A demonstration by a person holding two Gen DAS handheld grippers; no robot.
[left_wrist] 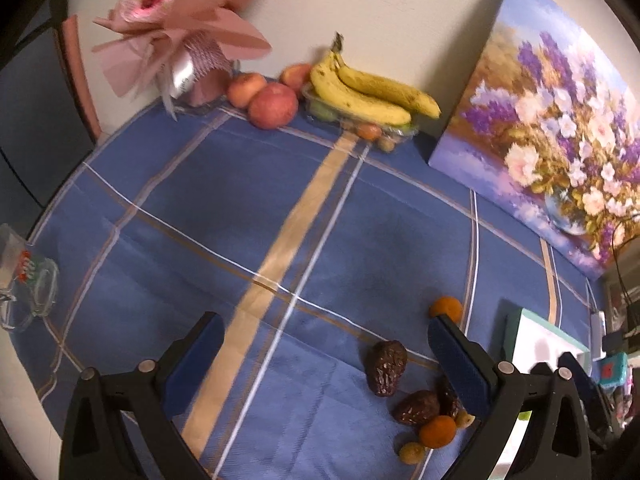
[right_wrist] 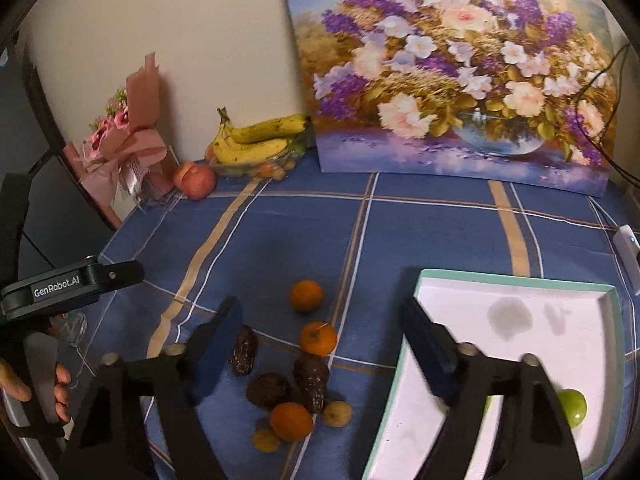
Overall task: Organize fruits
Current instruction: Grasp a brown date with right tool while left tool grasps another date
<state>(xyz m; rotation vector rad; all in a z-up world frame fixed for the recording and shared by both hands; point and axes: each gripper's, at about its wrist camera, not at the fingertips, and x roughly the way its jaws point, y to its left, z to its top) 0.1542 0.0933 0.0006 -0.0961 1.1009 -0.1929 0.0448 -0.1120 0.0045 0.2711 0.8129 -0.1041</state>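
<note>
- Left wrist view: the left claw is hanging wide and holding nothing over the blue checked cloth of the bench, with only cloth and one wrinkled date showing between its blue pads.
- The loose small fruit is lying just beyond its right finger: more dates, a small orange and a pale round fruit, with another orange a little further up the cloth.
- Along the wall at the far edge, a bunch of bananas is resting on a clear tray, with apples just beside it; these are probably parked there out of the working area.
- A flower painting is leaning on the wall and a pink bouquet is standing in the corner.
- Right wrist view: the right claw is standing fairly wide and gripping nothing, straddling the fruit pile and the near edge of the white box.
- A green fruit is already sitting in the box, half hidden behind the right finger, so the box is likely serving as the collecting place.
- Oranges, dates and pale fruits are waiting on the cloth just left of the box; most of the sorting looks undone.
- The other tool is sitting at the left edge, a hand gripping its handle.
</note>
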